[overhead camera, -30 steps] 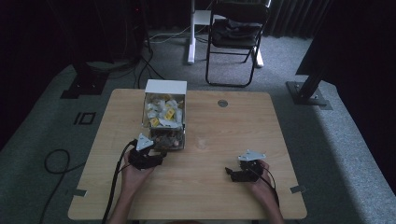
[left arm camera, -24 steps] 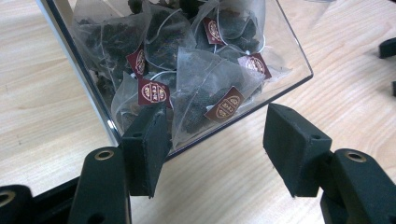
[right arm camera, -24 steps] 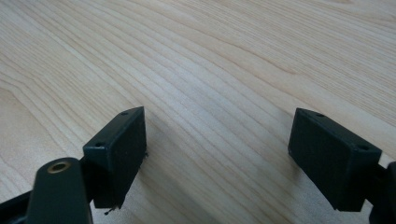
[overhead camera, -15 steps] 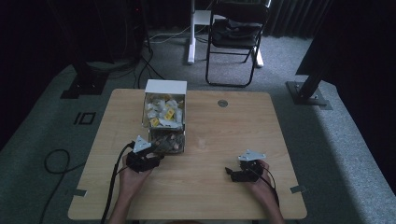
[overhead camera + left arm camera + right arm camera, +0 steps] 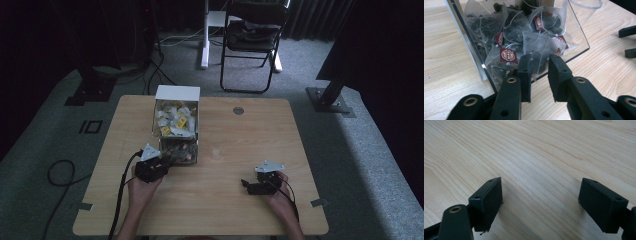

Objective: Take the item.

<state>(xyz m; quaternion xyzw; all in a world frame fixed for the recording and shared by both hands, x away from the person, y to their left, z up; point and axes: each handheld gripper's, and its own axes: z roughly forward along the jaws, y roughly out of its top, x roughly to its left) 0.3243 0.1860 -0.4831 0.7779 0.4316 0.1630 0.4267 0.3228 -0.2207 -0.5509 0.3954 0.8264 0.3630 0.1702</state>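
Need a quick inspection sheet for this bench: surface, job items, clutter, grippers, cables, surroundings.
Surface: wooden table, bare grain, round grommet near the far edge.
Job's things: clear box of pyramid tea bags with dark red tags, open toward the person; behind it a compartment of yellow-and-white sachets.
Clutter: nothing seen.
Grippers: left gripper at the box mouth, jaws just been closing, a tea bag between them, grip not confirmed; right gripper wide open over bare wood.
Cables: black cable trails from the left gripper; more on the floor.
Surroundings: grey carpet, folding chair, black stand bases.
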